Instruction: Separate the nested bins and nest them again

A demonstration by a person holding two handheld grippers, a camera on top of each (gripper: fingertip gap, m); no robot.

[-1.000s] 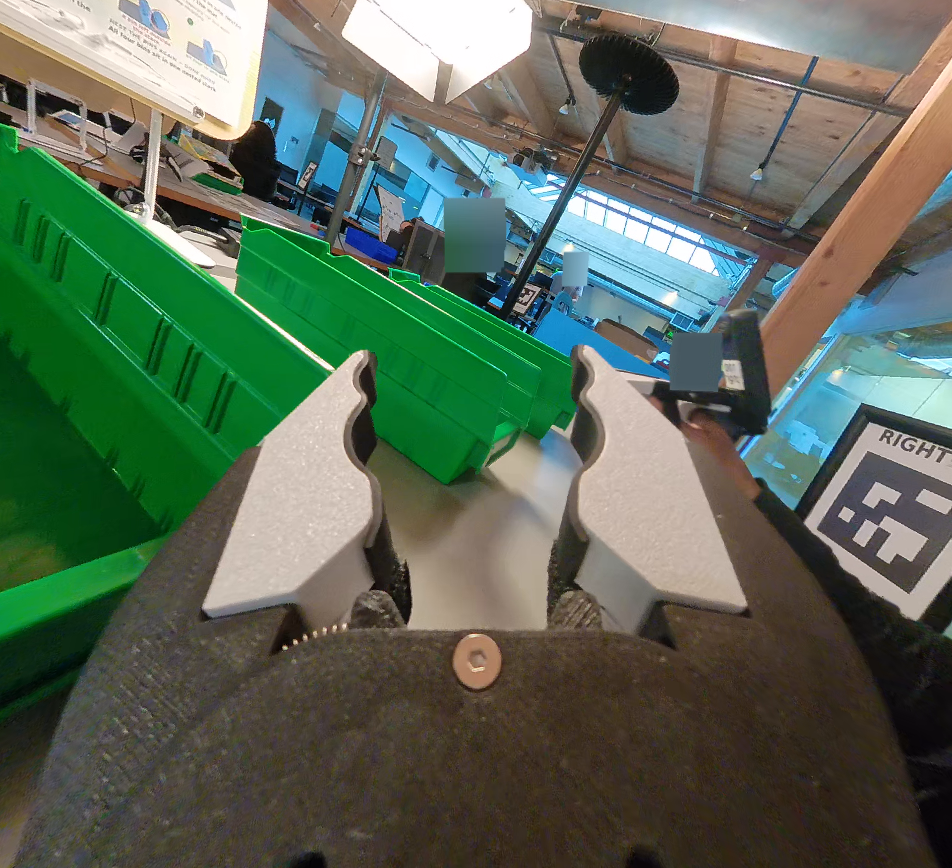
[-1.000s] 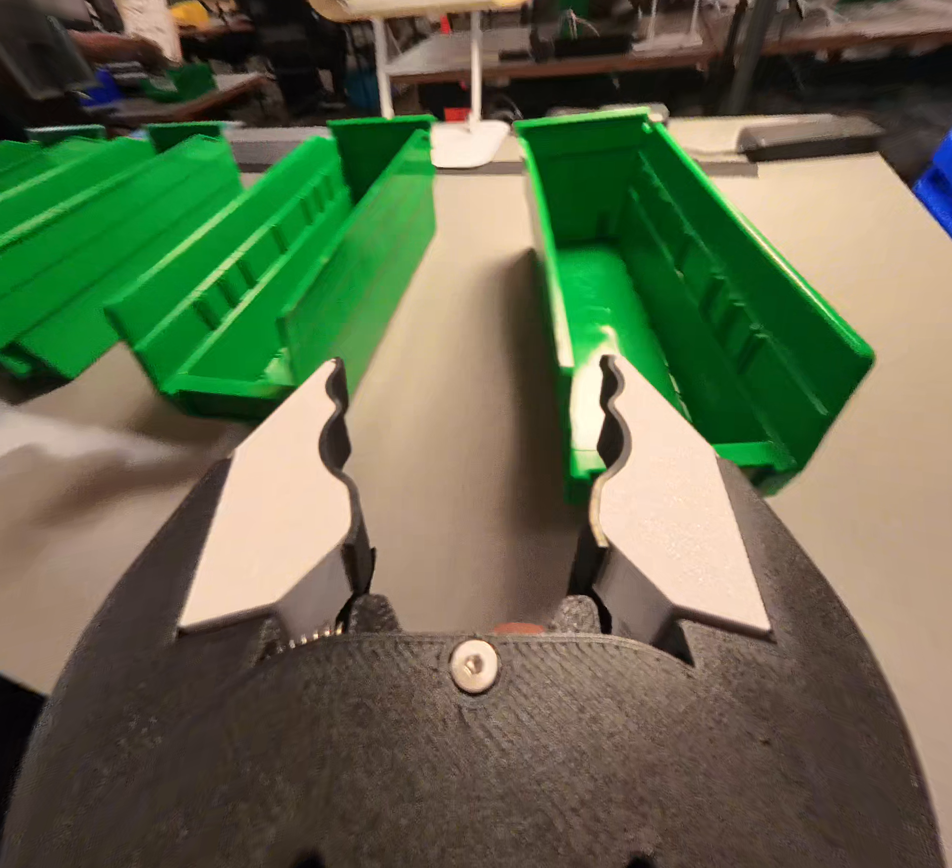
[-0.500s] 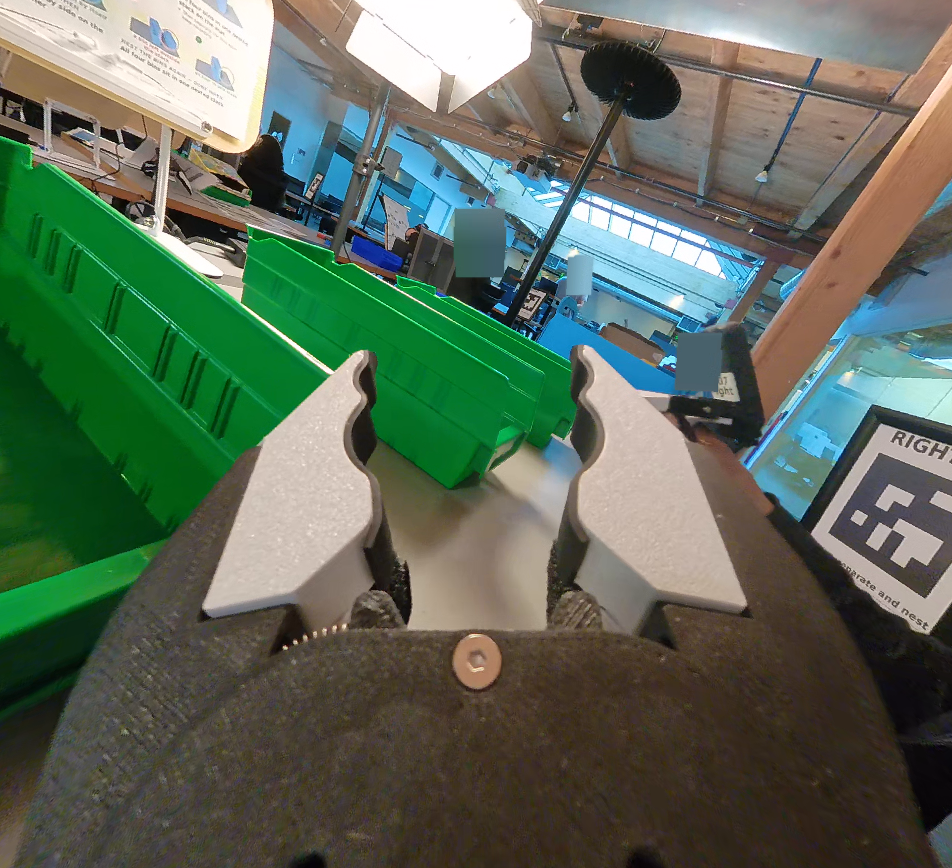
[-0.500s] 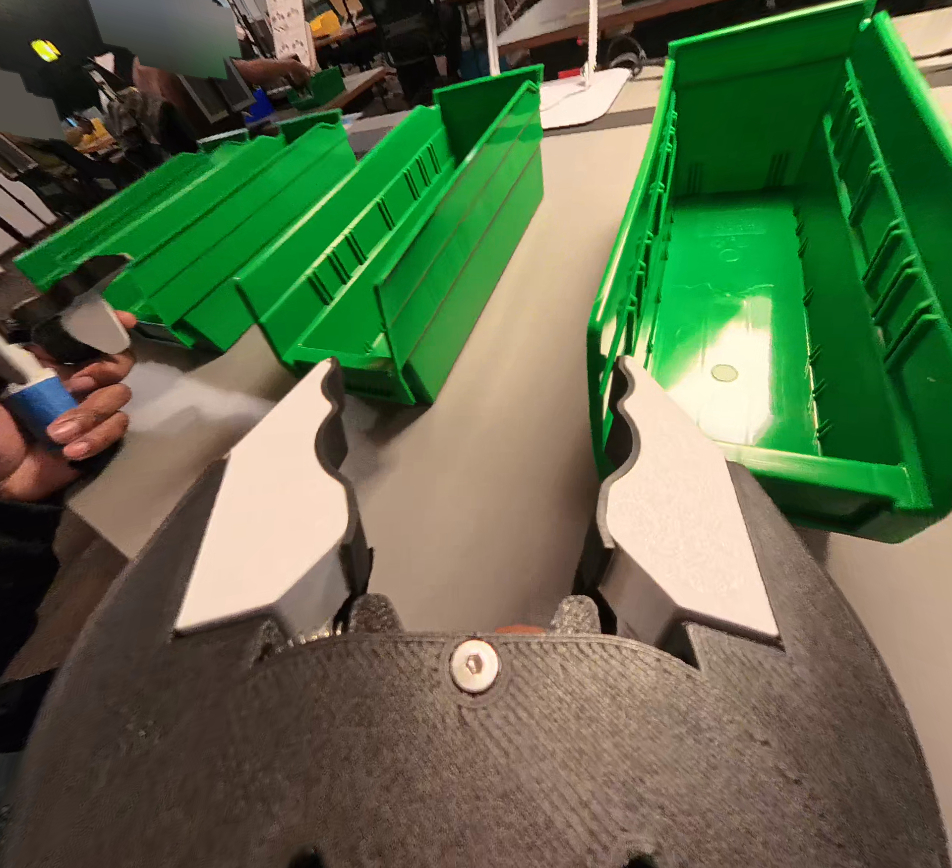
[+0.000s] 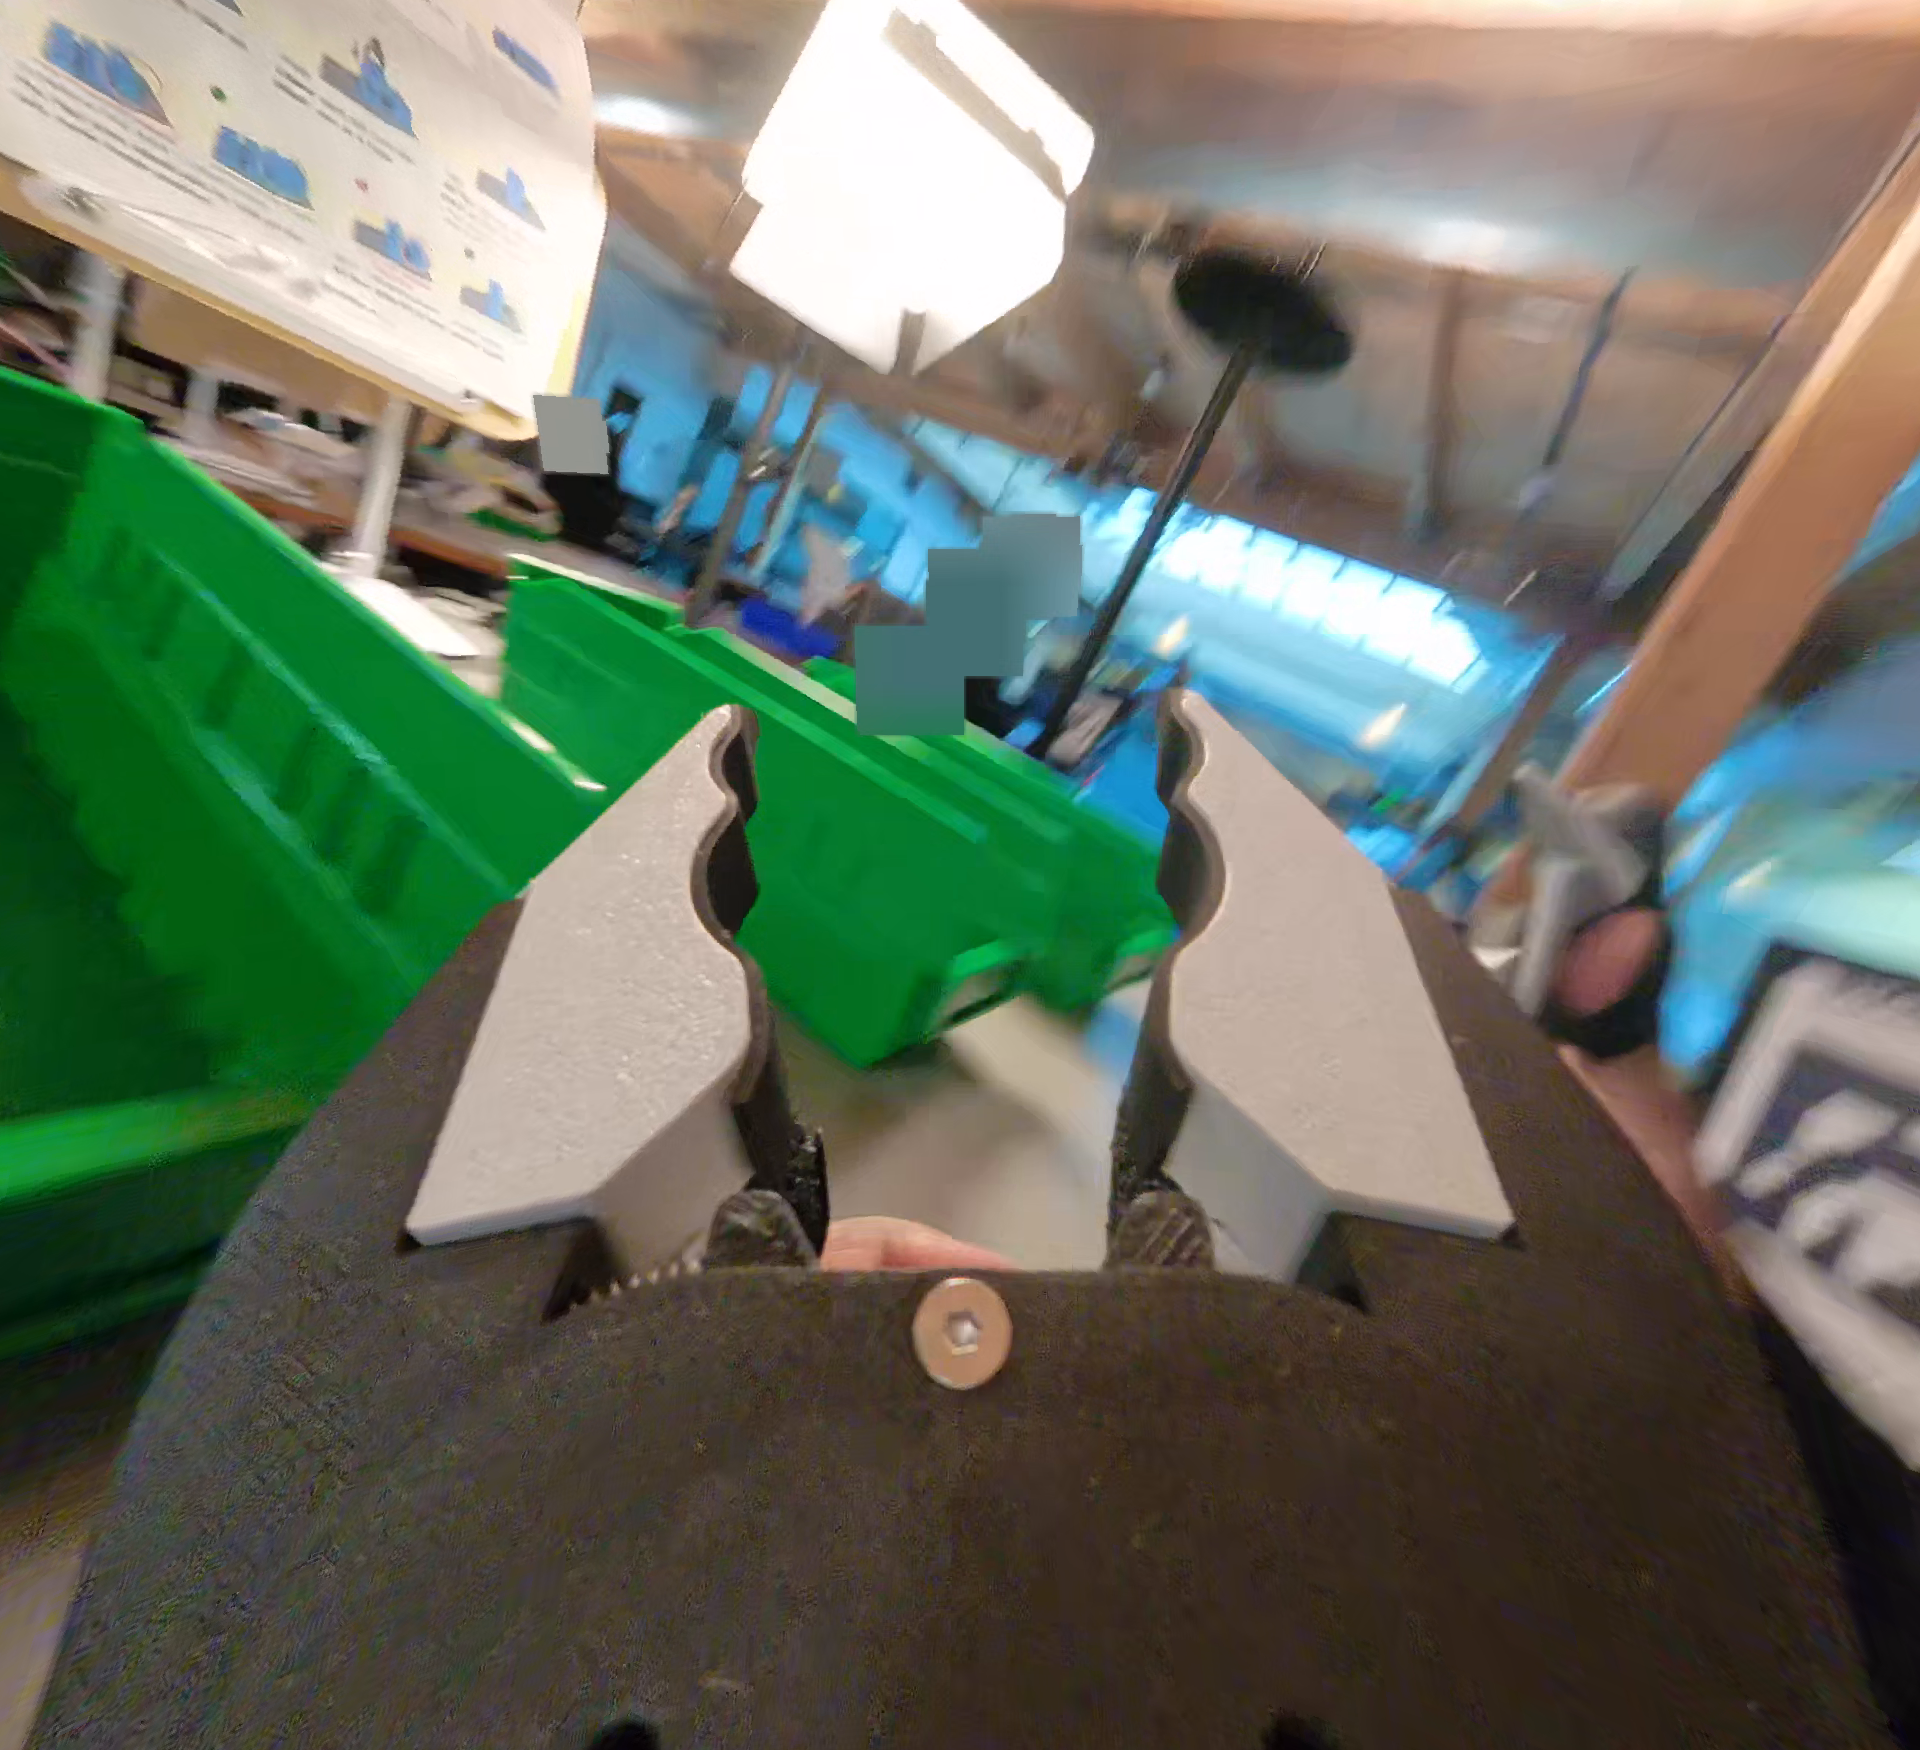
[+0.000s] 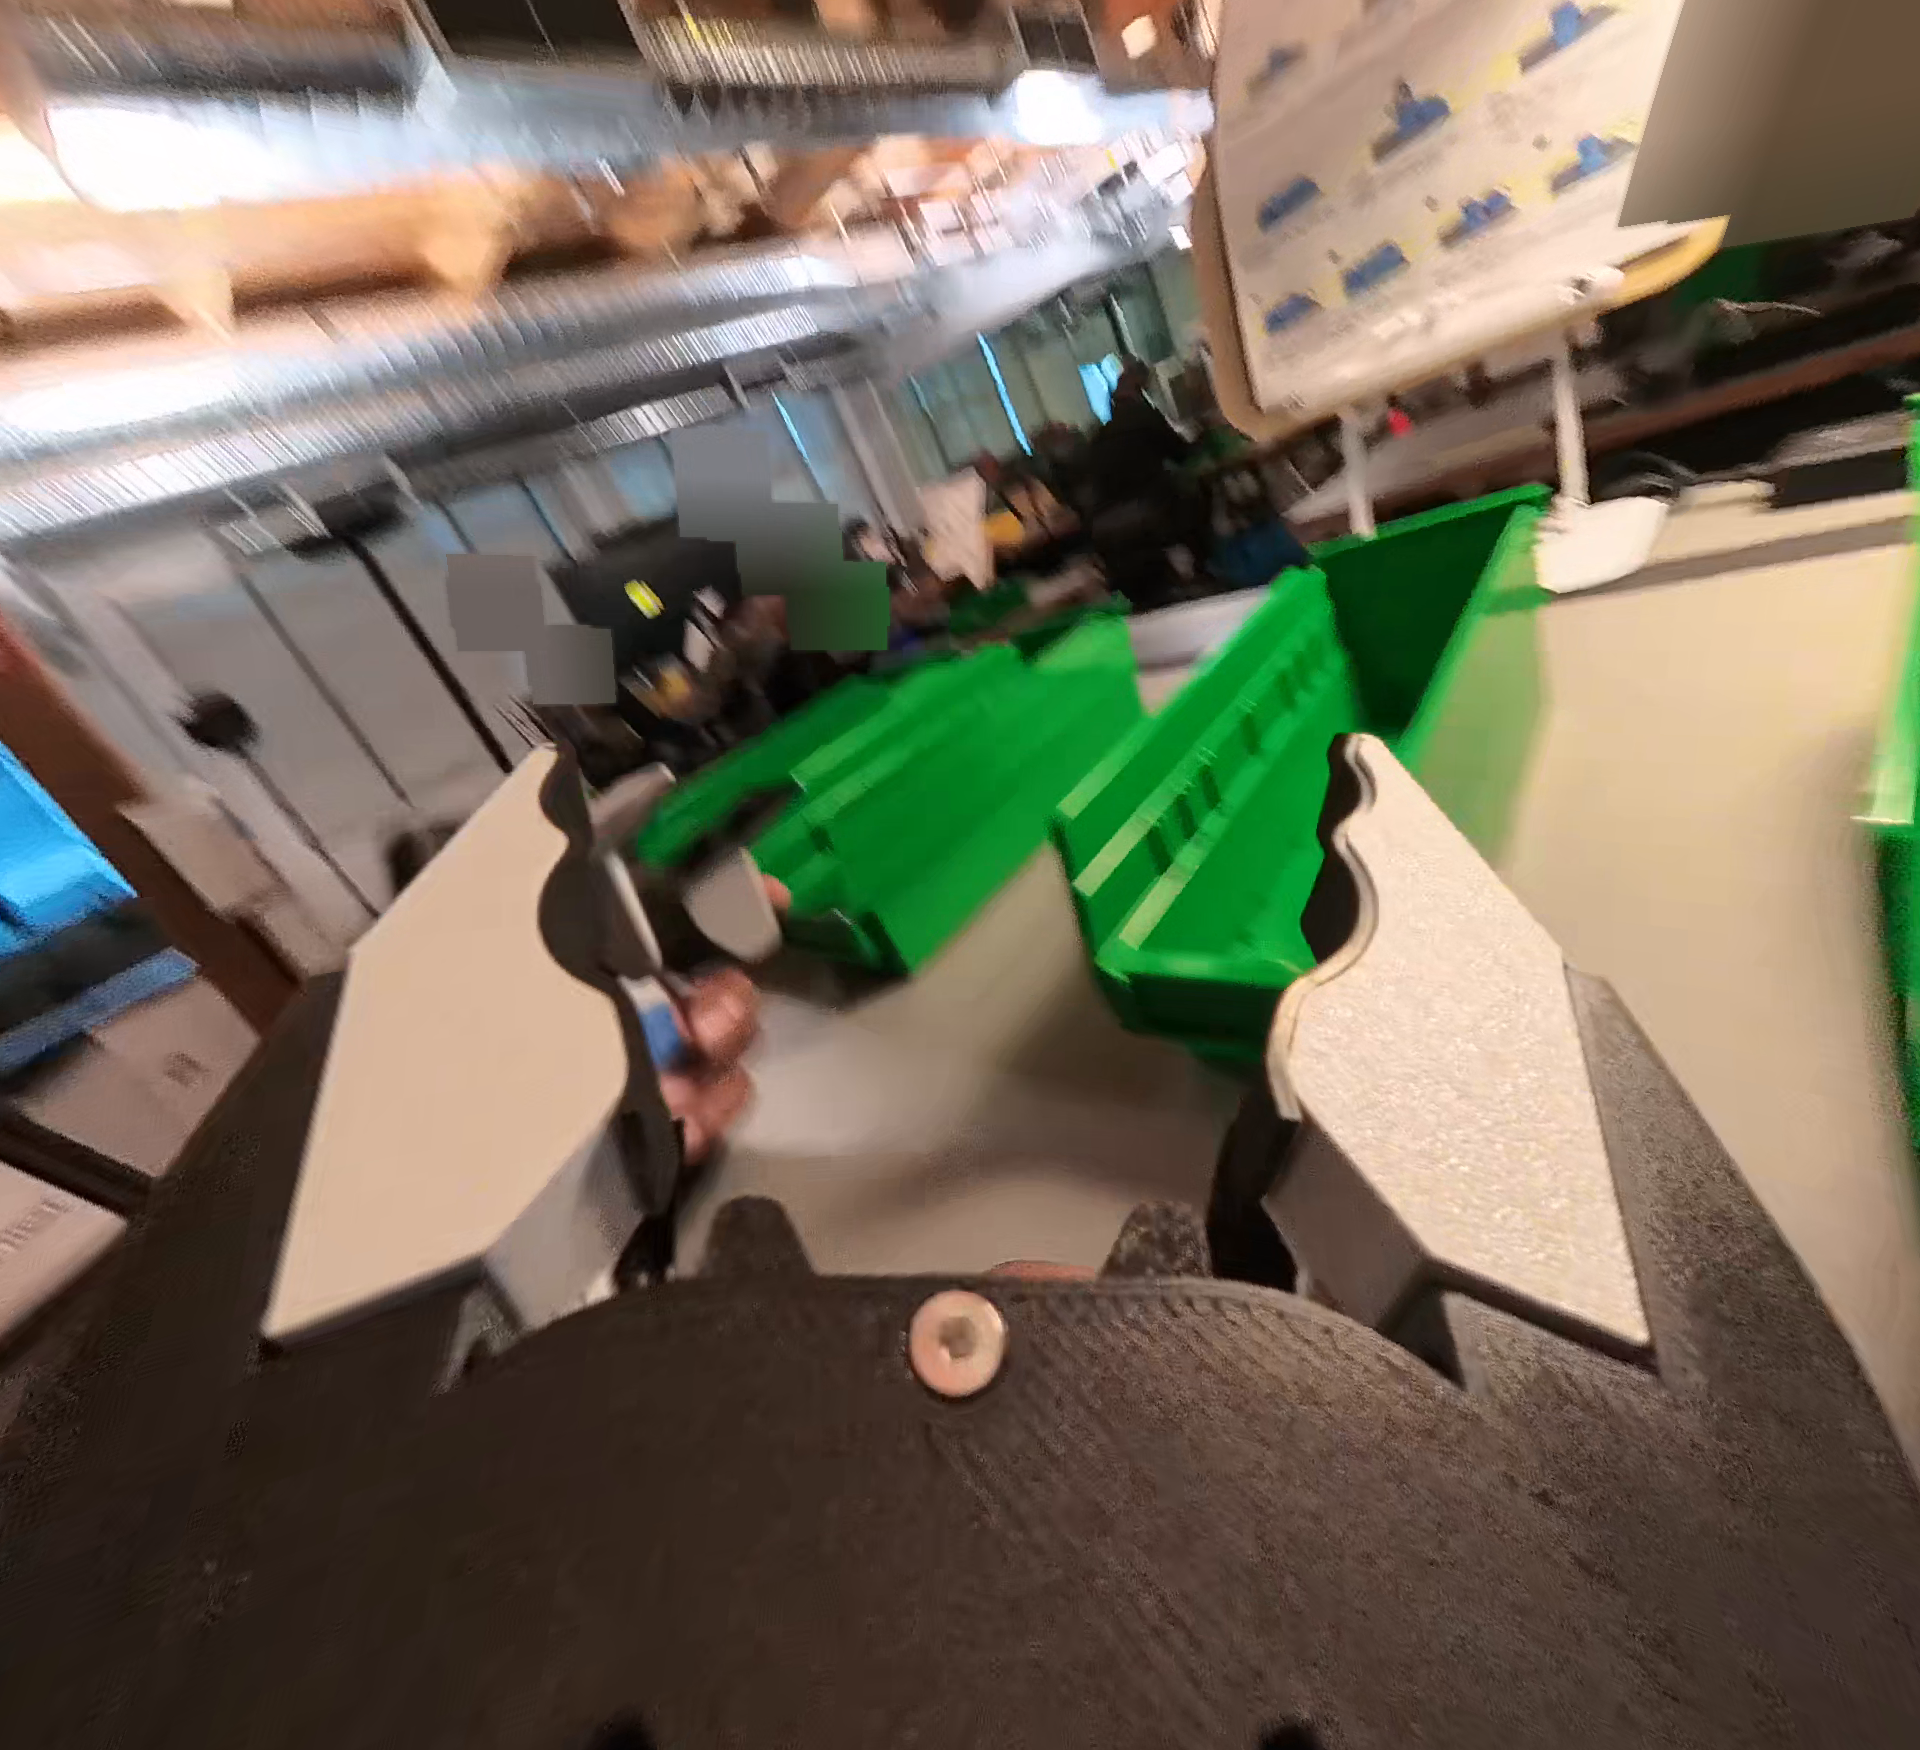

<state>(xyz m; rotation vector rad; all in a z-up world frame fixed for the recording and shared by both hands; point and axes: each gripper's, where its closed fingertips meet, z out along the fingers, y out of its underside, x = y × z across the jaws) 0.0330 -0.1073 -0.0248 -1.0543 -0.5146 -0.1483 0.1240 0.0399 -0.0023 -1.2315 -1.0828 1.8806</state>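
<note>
Both views have swung up and blurred. The right hand-held gripper has spread wider, empty; the left hand-held gripper stays spread, empty. Green bins lie apart on the table at 12 o'clock, so separating looks done and re-nesting comes next.

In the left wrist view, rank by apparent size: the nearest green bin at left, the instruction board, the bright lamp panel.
1. Nearest green bin, though nearness inflates it.
2. Instruction board, cut off by the frame.
3. Lamp panel.
</note>
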